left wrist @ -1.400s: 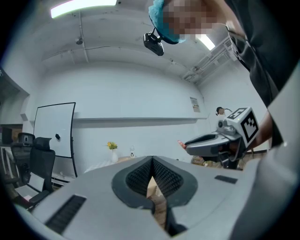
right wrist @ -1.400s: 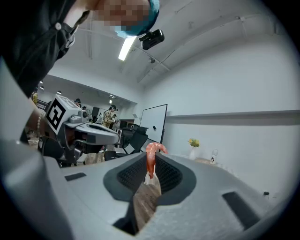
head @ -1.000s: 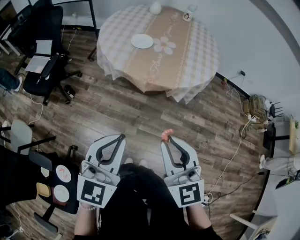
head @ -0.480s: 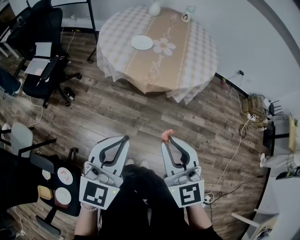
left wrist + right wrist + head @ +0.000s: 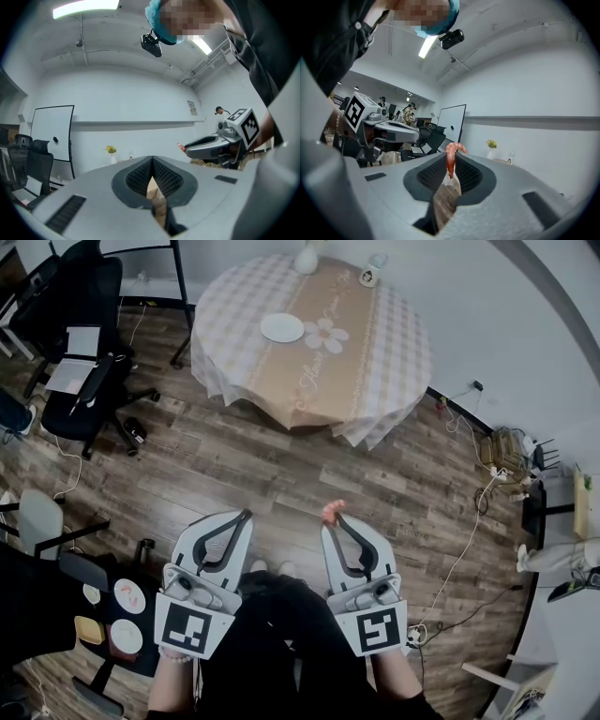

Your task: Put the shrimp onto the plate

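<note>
The round table (image 5: 394,343) stands at the far side of the wooden floor, and the white plate (image 5: 282,327) lies on its left part. The left gripper (image 5: 241,518) is pressed together on nothing. The right gripper (image 5: 336,517) is held near the body, well apart from the table, with the shrimp (image 5: 329,512) pinched at its tips. The carrying step is judged to be in hand: the clamp should be held steady, and the shrimp released only low over the plate. The way to the plate is shown only by the head view. The pinch itself is better shown by the right gripper view, where the curved shrimp (image 5: 451,157) rises above the pads.
</note>
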Tool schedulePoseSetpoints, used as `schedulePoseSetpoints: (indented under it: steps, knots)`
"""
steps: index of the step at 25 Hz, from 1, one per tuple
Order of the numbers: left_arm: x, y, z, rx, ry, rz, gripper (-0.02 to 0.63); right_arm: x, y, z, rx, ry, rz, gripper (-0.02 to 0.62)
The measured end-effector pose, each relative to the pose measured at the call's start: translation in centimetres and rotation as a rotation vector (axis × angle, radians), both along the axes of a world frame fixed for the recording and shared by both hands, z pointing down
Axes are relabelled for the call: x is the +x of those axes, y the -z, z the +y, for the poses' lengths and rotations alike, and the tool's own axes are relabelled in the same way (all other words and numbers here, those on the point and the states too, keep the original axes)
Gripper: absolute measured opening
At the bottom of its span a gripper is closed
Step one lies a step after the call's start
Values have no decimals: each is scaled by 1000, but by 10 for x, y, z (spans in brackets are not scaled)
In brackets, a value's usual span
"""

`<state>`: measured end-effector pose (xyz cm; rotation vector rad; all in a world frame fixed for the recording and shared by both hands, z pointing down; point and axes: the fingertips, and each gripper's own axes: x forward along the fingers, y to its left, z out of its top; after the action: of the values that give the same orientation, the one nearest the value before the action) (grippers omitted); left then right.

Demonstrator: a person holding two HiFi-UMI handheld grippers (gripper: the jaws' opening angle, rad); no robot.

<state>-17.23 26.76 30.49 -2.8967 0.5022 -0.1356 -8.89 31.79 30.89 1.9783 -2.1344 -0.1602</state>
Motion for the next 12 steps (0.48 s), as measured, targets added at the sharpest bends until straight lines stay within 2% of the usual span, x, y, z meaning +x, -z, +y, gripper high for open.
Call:
schedulePoseSetpoints:
  steps: [12]
  knots:
    - [-6, -3, -2, 4, -34, 7, 0, -7, -3, 3, 9, -47, 8, 43]
